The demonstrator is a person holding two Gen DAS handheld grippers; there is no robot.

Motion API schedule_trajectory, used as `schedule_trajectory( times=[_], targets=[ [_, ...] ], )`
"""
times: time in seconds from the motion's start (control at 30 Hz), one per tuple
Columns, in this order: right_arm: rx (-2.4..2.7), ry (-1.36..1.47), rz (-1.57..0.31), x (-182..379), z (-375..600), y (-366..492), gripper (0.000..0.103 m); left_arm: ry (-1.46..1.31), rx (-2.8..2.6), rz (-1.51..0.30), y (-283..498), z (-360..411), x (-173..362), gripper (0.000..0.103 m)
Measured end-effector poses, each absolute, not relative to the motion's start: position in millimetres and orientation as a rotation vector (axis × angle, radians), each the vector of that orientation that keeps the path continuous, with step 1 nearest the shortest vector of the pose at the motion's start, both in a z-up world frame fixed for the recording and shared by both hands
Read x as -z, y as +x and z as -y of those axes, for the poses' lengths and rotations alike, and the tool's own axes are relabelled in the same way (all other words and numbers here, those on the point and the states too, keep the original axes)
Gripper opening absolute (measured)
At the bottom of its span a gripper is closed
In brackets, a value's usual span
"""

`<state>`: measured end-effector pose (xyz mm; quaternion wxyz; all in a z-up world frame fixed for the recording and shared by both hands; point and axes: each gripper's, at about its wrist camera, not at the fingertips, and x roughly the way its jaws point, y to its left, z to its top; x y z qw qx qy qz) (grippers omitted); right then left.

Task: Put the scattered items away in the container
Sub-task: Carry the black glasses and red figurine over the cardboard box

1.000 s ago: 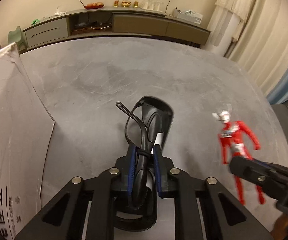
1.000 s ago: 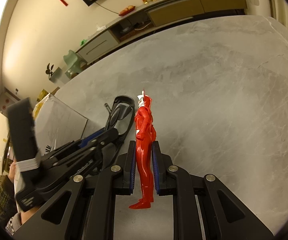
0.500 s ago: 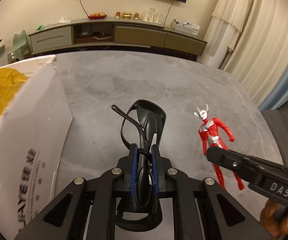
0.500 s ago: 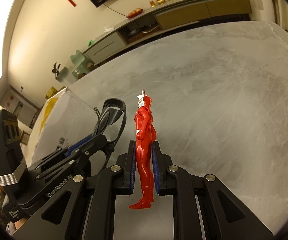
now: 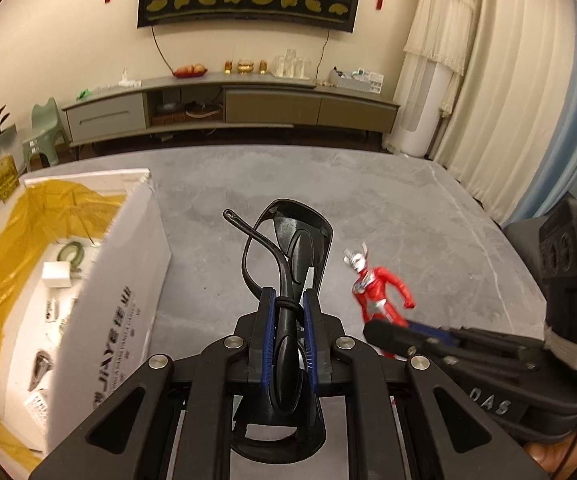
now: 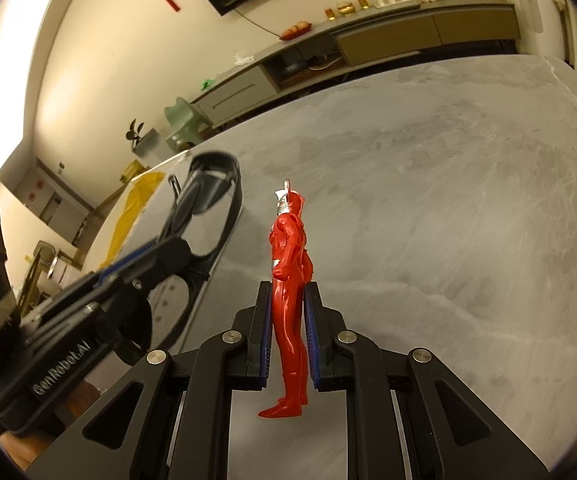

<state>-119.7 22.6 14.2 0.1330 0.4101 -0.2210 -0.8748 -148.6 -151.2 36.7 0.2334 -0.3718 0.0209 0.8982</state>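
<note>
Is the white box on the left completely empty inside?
No, the left wrist view looks into the open white box and shows several small things lying on its floor, among them a green ring and a white block.

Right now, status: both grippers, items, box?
Left gripper shut on black sunglasses. Right gripper shut on red figure. White box open at left, nothing blocking it.

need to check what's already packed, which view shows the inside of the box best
The left wrist view: the white box stands open, showing its yellow liner and small items inside. The right wrist view catches only an outer side and a yellow strip behind the left gripper.
</note>
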Motion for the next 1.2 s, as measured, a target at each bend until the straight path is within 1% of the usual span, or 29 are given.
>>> schedule_trajectory(
  times=[0.43,1.2],
  targets=[
    [2.515,1.069,0.621,-53,12,-73,0.015,-0.918,-2.496,0.017,-115,200,-74,0.014],
    [2.452,0.973,0.464,-101,89,-37,0.015,-0.776,-2.574,0.224,-85,310,-110,0.014]
  ],
)
